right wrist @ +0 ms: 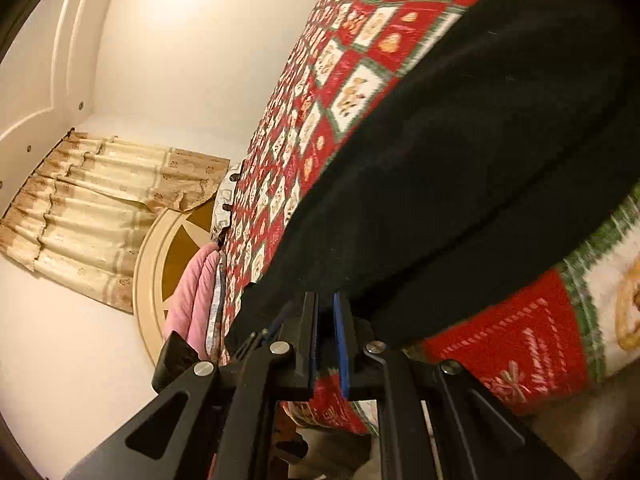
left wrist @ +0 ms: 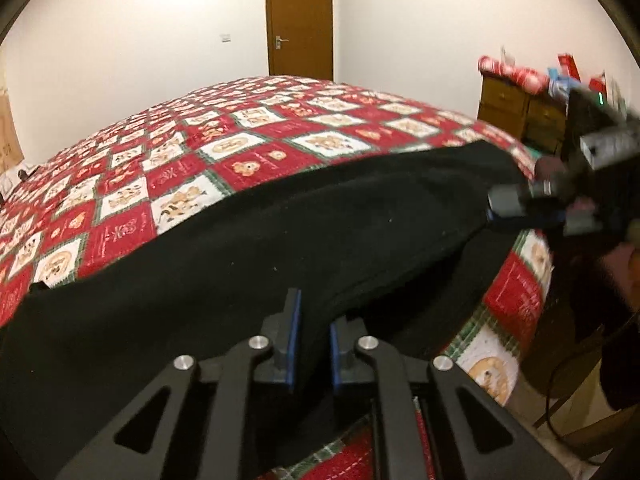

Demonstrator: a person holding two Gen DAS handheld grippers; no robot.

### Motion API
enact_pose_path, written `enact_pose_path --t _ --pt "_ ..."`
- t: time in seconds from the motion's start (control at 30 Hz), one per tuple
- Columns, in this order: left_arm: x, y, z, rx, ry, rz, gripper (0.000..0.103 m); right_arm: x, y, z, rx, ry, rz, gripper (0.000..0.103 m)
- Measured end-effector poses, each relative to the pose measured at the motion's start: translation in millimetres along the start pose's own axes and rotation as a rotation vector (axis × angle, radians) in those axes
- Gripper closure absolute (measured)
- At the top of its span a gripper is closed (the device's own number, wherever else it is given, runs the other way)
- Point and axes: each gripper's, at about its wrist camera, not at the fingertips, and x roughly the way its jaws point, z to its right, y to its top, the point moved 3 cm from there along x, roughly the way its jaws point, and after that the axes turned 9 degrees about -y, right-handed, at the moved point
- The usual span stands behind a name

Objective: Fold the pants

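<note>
My left gripper (left wrist: pixel 313 340): jaws narrow, black pants (left wrist: pixel 240 264) cloth pinched between pads. My right gripper (right wrist: pixel 326 338): jaws narrow, at pants (right wrist: pixel 460 168) edge; grip on cloth, cannot tell. Pants lie spread along near edge of quilt (left wrist: pixel 180 152) on bed. Beyond: drawers (left wrist: pixel 516 108) at right, door (left wrist: pixel 300 20) in far wall.

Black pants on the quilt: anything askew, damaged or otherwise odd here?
No damage shows. The black pants lie along the near edge of the quilt, their near side lifted off it where the left gripper and right gripper pinch the cloth. That fits a fold under way.
</note>
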Motion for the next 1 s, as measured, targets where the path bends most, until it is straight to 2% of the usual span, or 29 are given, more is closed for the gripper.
enact_pose_path --t 0.03,0.07,0.1,0.17,0.33,0.43,0.57,0.6,0.63,0.67,0.7,0.83,0.93,0.97,1.0 --pt "-1 0 2 0.002 -0.002 0.006 0.091 -3 0 5 0.018 0.008 -0.009 0.091" --pt "-4 2 3 0.003 -0.005 0.014 0.091 -3 0 7 0.027 0.006 -0.011 0.076" --pt "-7 4 5 -0.001 -0.010 0.025 0.091 -6 0 11 0.035 0.002 -0.007 0.046" --pt "-11 8 6 -0.007 -0.015 0.043 0.091 -11 -1 14 0.061 0.011 0.033 0.019" --pt "-19 22 2 -0.020 -0.023 0.080 0.091 3 1 13 0.064 0.049 0.026 0.020" --pt "-26 26 -1 -0.048 -0.042 0.098 0.091 11 8 10 0.048 0.076 0.043 0.022" --pt "-30 29 -2 -0.059 -0.054 0.110 0.091 16 23 15 0.038 0.036 0.078 0.028" --pt "-29 29 -3 -0.060 -0.054 0.111 0.091 15 29 20 0.051 0.030 0.094 0.038" --pt "-29 29 -3 -0.063 -0.054 0.110 0.091 13 33 24 0.052 0.020 0.109 0.043" --pt "-29 29 -4 -0.066 -0.057 0.110 0.091 8 39 29 0.054 -0.003 0.133 0.055" --pt "-30 29 -4 -0.071 -0.061 0.113 0.091 0 46 36 0.064 -0.028 0.167 0.057" --pt "-32 31 -3 -0.075 -0.070 0.120 0.091 -36 75 64 0.129 -0.082 0.282 0.057" --pt "-29 28 -2 -0.075 -0.075 0.106 0.092 -56 94 79 0.150 -0.147 0.321 0.058" --pt "-28 27 -1 -0.074 -0.077 0.100 0.092 -60 98 82 0.146 -0.175 0.325 0.071" --pt "-27 26 0 -0.071 -0.078 0.094 0.092 -63 103 84 0.137 -0.202 0.324 0.095"
